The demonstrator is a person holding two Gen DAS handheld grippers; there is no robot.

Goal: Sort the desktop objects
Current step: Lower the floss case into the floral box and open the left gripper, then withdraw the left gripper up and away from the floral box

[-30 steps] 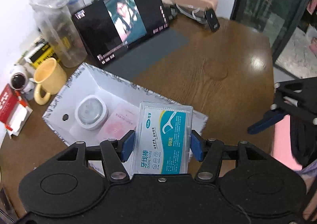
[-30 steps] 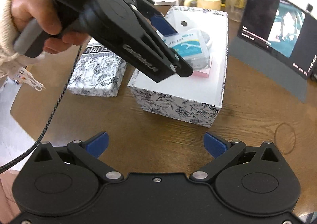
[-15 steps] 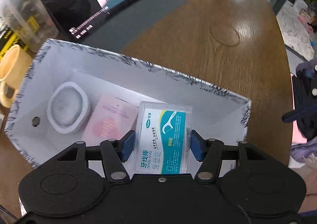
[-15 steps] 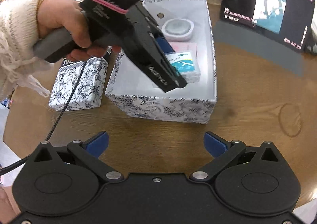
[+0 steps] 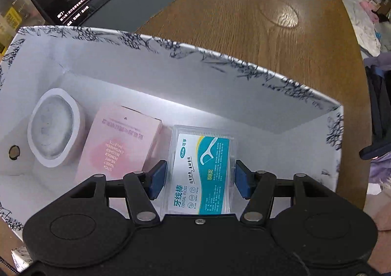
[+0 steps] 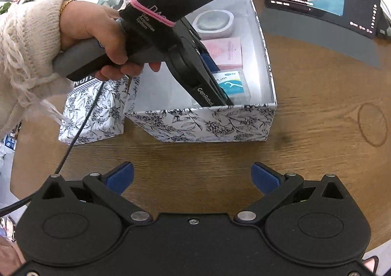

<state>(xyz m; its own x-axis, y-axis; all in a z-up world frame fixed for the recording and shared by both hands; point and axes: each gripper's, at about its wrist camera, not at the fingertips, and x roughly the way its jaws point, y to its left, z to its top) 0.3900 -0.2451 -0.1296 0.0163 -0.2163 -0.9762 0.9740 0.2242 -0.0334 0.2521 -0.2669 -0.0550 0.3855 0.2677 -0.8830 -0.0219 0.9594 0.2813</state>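
Floss box going into the flowery box

The left tongs [image 5: 200, 179] are squeezed on the floss box [image 5: 204, 173], with a blue pad [image 5: 157, 178] on each side of it. Only the left camera shows this grip up close. It shows the floss box low inside the flowery box [image 5: 244, 65], just beside the pink box [image 5: 119, 144], with the round white dish [image 5: 55, 129] farther left. The right camera shows other things: a hand [image 6: 97, 38] in a woolly sleeve [image 6: 27, 56] holds the left tongs tipped down into the flowery box, and a smaller flowery box [image 6: 95, 109] stands touching it on the wooden table [image 6: 317, 104]. The right tongs [image 6: 193, 177] are wide apart and hold nothing, well away from the floss box.
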